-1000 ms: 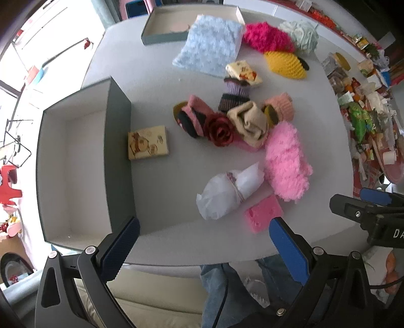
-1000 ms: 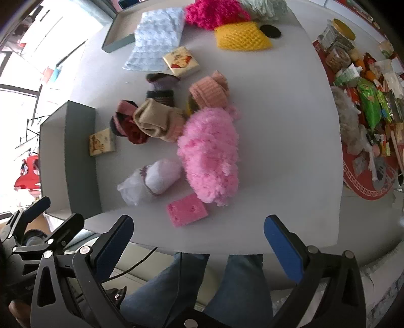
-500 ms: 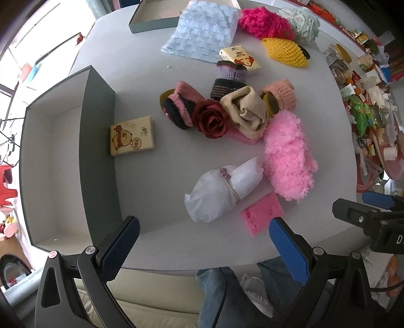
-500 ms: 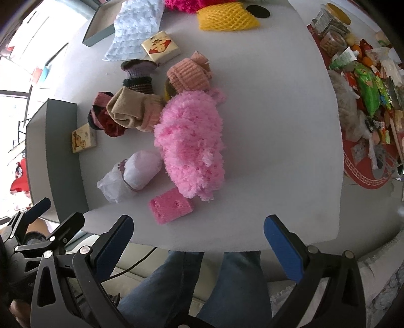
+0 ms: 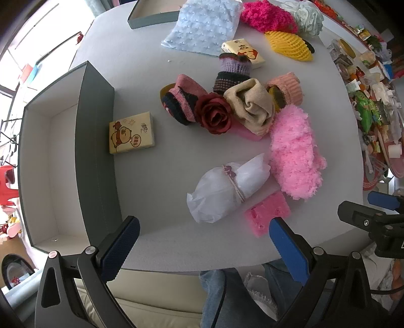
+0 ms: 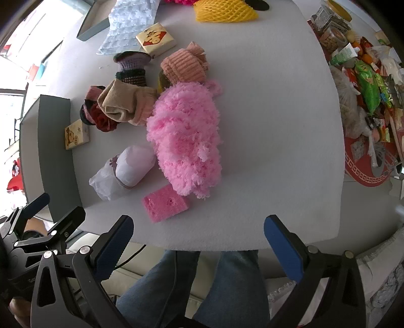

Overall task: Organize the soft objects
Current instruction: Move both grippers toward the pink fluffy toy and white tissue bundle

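Note:
A pile of soft things lies mid-table: a fluffy pink bundle (image 5: 294,154) (image 6: 186,141), a white wrapped bundle (image 5: 227,191) (image 6: 126,171), a pink sponge (image 5: 267,213) (image 6: 165,203), a beige rolled sock (image 5: 250,108) (image 6: 123,103), a red fabric rose (image 5: 214,113) and other knit socks. A tissue pack (image 5: 131,136) (image 6: 76,133) lies beside the grey box (image 5: 96,141) (image 6: 55,151). My left gripper (image 5: 203,248) hangs open over the table's front edge, near the white bundle and sponge. My right gripper (image 6: 198,246) is open too, just short of the sponge. Neither holds anything.
A light blue cloth (image 5: 204,27), a magenta fluffy item (image 5: 267,16), a yellow foam net (image 5: 289,45) and a second box (image 5: 151,15) lie at the far side. Snack packets (image 6: 366,83) crowd the right edge. The person's jeans (image 6: 202,282) show below the table.
Both grippers have come closer to the table; the objects look larger and lower in each view. Both stay open and empty.

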`<state>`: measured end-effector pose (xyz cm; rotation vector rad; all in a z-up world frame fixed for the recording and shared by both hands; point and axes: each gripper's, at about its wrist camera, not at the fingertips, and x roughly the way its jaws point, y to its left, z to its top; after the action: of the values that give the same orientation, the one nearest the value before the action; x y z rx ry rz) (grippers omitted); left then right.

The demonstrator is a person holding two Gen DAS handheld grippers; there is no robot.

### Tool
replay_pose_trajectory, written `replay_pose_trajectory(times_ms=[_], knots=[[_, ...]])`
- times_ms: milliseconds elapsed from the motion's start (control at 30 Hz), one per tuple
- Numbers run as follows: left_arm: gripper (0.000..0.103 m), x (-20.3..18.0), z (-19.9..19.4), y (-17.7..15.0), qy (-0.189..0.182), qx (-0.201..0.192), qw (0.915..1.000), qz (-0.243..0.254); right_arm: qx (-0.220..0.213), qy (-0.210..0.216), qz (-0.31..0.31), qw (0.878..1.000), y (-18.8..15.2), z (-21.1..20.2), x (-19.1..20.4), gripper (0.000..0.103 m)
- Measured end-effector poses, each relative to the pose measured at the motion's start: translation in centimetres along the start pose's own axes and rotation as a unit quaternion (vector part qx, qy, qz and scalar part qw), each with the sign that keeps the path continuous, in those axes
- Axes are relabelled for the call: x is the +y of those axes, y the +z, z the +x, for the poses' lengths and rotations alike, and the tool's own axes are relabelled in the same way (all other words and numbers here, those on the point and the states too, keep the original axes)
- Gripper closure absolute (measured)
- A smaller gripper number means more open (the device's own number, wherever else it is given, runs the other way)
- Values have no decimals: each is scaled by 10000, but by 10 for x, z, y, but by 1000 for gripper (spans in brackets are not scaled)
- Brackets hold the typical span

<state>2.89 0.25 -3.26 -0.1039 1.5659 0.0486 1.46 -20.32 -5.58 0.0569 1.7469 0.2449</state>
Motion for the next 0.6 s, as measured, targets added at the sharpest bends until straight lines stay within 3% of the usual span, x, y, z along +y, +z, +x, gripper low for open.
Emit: replay_pose_trajectory(times_ms=[600], knots=[[0, 0, 15, 0, 69, 158, 9998, 105, 236, -222, 161, 9993, 5, 5, -7, 0]])
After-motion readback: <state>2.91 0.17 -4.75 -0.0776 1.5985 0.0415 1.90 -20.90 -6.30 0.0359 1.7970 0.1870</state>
